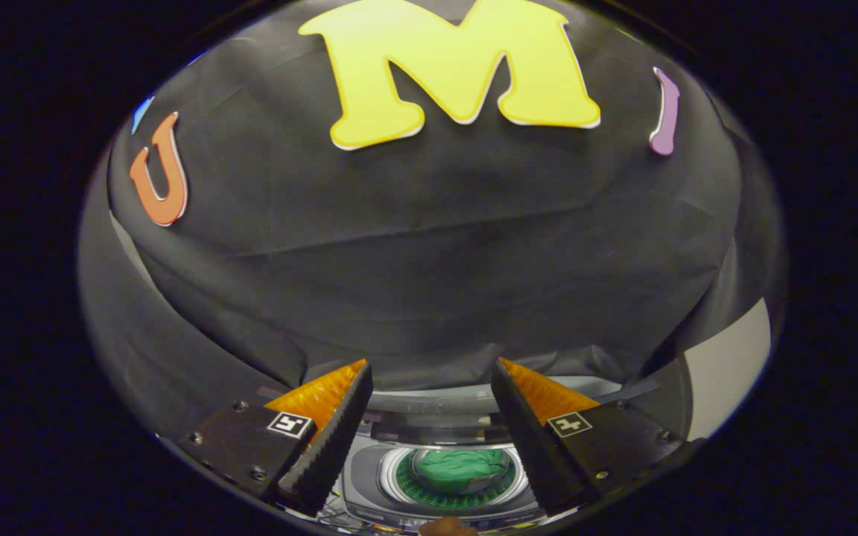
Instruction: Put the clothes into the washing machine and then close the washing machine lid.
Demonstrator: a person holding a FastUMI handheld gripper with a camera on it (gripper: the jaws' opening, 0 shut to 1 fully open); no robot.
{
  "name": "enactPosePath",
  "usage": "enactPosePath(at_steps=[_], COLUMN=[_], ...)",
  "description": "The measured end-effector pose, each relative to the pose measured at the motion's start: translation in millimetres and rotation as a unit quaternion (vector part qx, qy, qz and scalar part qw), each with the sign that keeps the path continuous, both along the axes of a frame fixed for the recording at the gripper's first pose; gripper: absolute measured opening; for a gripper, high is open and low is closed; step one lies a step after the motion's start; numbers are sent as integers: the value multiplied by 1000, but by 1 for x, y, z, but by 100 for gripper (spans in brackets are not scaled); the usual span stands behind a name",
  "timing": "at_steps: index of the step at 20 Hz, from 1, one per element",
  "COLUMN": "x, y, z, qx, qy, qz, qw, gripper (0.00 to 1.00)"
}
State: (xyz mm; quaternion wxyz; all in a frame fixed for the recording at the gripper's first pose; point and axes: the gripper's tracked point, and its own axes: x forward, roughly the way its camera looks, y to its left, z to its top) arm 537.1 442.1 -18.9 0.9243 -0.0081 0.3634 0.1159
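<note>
- The claw (430,439) is held high above a small top-loading washer (369,476), its fingers spread wide apart with nothing gripped between them.
- The washer is seen below, in the gap between the two fingers, with its round drum opening facing up.
- A green cloth (462,467) is seen lying bunched inside the drum (399,487), well below the fingertips and touched by neither finger.
- Since the cloth sits in the drum and the claw is empty, the loading step is judged to be done; the lid is judged to be what remains.
- A pale band just beyond the drum, on the far side of the washer, may be the raised lid, but this cannot be told for certain.
- The claw is judged to be held high and open so that the cloth is cleared and the lid can be reached from above.
- A small brownish shape at the near rim of the washer cannot be identified.
</note>
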Motion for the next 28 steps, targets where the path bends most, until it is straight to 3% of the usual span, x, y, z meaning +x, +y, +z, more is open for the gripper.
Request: enactPosePath(at_steps=[8, 11, 16, 28], x=[15, 17, -5, -54], y=[-8, -4, -8, -18], z=[-25, -23, -21, -29], qx=[-40, -26, -2, 1], qy=[-32, -79, -166, -203], qz=[2, 21, 44, 46], qw=[999, 996, 985, 978], gripper=[100, 100, 100, 100])
